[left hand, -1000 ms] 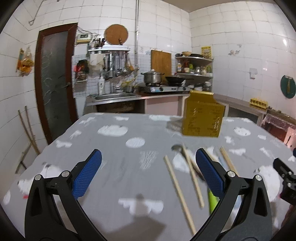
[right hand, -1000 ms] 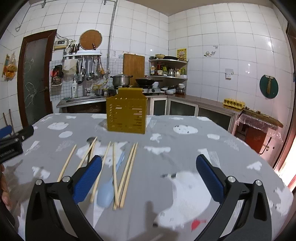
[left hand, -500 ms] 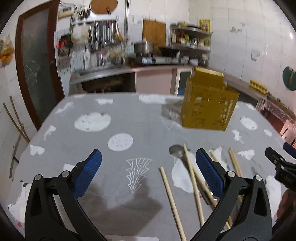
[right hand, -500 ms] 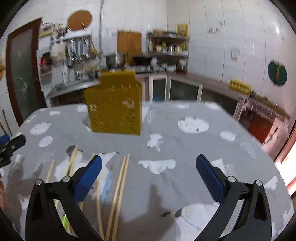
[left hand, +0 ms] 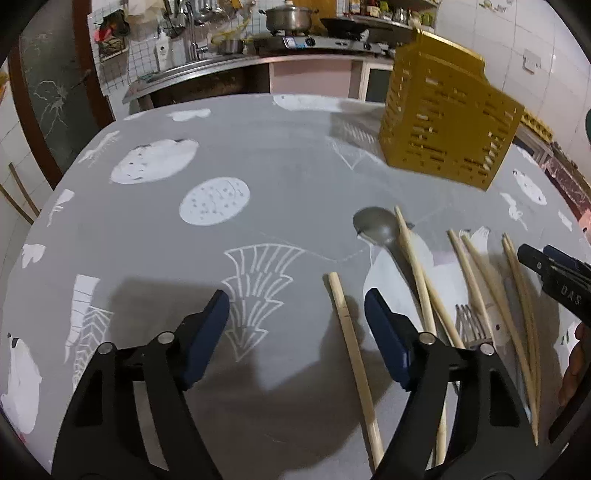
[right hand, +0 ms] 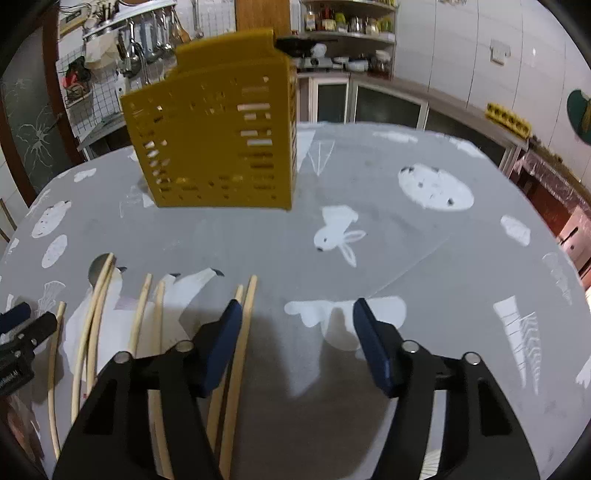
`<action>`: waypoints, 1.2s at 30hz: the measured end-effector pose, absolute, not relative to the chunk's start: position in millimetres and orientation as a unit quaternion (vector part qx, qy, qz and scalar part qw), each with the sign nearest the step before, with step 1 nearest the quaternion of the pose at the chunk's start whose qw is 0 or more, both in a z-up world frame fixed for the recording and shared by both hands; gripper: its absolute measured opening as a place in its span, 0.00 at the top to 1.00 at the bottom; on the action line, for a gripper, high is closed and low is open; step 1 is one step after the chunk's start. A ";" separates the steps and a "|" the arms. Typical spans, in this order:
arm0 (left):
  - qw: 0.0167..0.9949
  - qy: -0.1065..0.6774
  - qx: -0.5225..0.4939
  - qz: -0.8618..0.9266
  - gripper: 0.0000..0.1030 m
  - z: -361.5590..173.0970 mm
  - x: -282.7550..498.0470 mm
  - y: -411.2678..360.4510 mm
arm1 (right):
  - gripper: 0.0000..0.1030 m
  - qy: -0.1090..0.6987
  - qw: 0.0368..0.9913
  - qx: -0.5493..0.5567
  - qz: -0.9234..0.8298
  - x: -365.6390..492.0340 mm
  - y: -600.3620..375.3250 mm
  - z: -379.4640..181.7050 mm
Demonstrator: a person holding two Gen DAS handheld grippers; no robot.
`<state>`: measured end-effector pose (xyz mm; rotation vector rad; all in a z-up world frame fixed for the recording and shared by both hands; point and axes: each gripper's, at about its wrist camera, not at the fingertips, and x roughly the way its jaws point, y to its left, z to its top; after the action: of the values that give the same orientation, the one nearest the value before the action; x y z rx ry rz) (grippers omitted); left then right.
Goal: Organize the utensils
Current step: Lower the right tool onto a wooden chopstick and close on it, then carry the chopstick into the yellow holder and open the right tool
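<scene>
- Looking along the left wrist: left tongs (left hand: 297, 314) have just been closing, nothing between them; chopsticks (left hand: 354, 354) at 4 o'clock, fork (left hand: 467, 325) half hidden, yellow holder (left hand: 447, 122) blurred at 1.
- Right wrist: right tongs (right hand: 297, 332), just narrowing, gape empty; chopsticks (right hand: 242, 332) run under them, cut off at 7.

Domestic kitchen. White-tiled walls (right hand: 461, 44); sink counter (left hand: 207, 70) with tap; wire rack of hanging ladles (right hand: 144, 37); lidded steel pot (left hand: 288, 16) on a gas hob; corner shelves of jars (right hand: 347, 22); wooden chopping board (right hand: 258, 14); table under a grey patterned cloth (right hand: 424, 258).
</scene>
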<state>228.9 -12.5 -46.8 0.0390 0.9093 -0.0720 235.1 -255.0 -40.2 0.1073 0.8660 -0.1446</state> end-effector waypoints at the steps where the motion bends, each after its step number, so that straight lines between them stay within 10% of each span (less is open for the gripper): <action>1: 0.897 0.441 0.022 -0.033 0.29 -49.1 230.3 -13.0 | 0.44 0.422 0.902 0.056 -0.068 236.7 -255.2 -42.3; 13: 0.892 0.451 0.022 -0.033 0.36 -54.4 234.7 -11.3 | 0.62 0.444 0.892 0.043 -0.069 242.0 -241.8 -47.5; 19: 0.889 0.456 0.022 -0.032 0.50 -53.9 238.9 -14.1 | 0.86 0.446 0.891 0.053 -0.065 249.9 -236.9 -47.2; 36: 0.876 0.478 0.053 -0.048 0.92 -49.6 255.0 -34.9 | 0.95 0.443 0.891 0.078 -0.055 252.1 -247.9 -38.5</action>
<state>255.0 -34.9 -49.6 0.1109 0.9972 -0.0998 252.1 -247.8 -38.5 0.1627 0.9199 -0.1147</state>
